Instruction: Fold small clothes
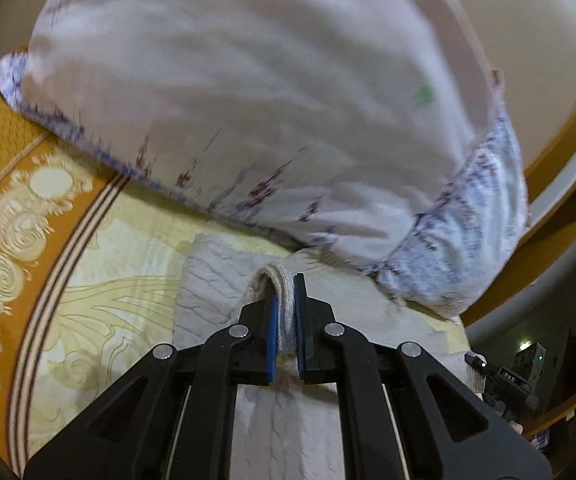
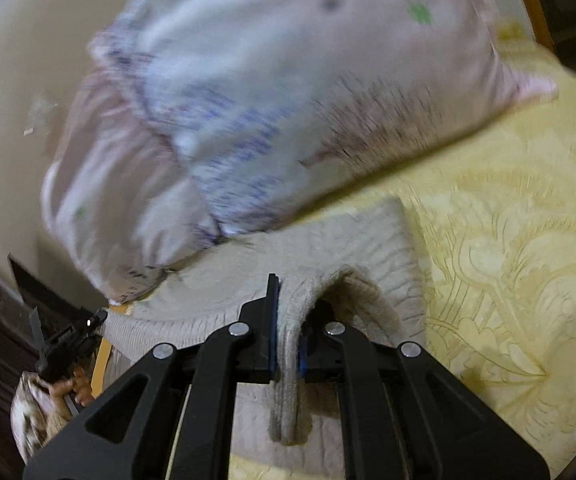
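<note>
A small grey knit garment (image 1: 208, 280) is spread on a bed covered by a yellow patterned bedspread (image 1: 100, 280), and it is held at two places along its near edge, so that — as it seems — that edge can be carried over together in one fold. The ribbed hem is pinched by the left tongs (image 1: 286, 312), whose blue pads are drawn in narrow on a raised loop of knit; the rest of the garment is spread flat ahead of and beneath them. A thick fold of the same garment is clamped by the right tongs (image 2: 288, 332), equally narrow, and a tail of knit is left hanging down behind the pads toward the camera.

The body of the garment (image 2: 367, 232) is seen lying ahead of both tongs, toward the head of the bed, where its far edge is touched or slightly overlapped by a large pale pillow (image 1: 248, 100) with blue and purple print. The pillow is blurred in both views. The orange border of the bedspread lies well off to the left.
</note>
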Motion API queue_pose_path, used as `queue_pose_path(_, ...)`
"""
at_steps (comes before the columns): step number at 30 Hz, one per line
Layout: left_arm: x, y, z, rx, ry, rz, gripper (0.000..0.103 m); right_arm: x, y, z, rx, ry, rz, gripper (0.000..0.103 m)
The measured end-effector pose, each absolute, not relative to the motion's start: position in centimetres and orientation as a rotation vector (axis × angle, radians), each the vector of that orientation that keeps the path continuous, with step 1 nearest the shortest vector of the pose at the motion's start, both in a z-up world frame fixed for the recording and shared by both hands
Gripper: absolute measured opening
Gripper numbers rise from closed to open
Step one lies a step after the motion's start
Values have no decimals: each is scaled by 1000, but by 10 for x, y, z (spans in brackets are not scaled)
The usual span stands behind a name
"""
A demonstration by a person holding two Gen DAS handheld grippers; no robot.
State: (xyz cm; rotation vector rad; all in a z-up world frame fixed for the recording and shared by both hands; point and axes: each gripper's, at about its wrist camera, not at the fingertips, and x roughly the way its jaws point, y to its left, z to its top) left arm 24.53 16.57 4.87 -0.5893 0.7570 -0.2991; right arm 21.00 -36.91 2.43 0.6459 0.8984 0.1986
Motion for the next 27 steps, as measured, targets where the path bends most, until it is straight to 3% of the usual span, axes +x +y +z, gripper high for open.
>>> queue_pose_path(8,268,166,32,-634,809,-302,7,240,-377,-1,782,960,159,11)
queue_pose_path(12,276,168,28,-678,837,-307,7,248,-380,5,825,905,157,52)
queue_pose_path(15,280,169,26,-692,863,-300,15,254,-379,12,804,859,141,62)
queue_pose_path(17,282,170,26,-707,860,-307,37,257,-379,13,770,855,116,62)
queue_pose_path(20,278,175,35,-709,811,-291,60,252,-384,14,762,858,92,62)
queue_pose_path(27,240,176,51,-546,789,-286,59,194,-388,29,535,889,88,55)
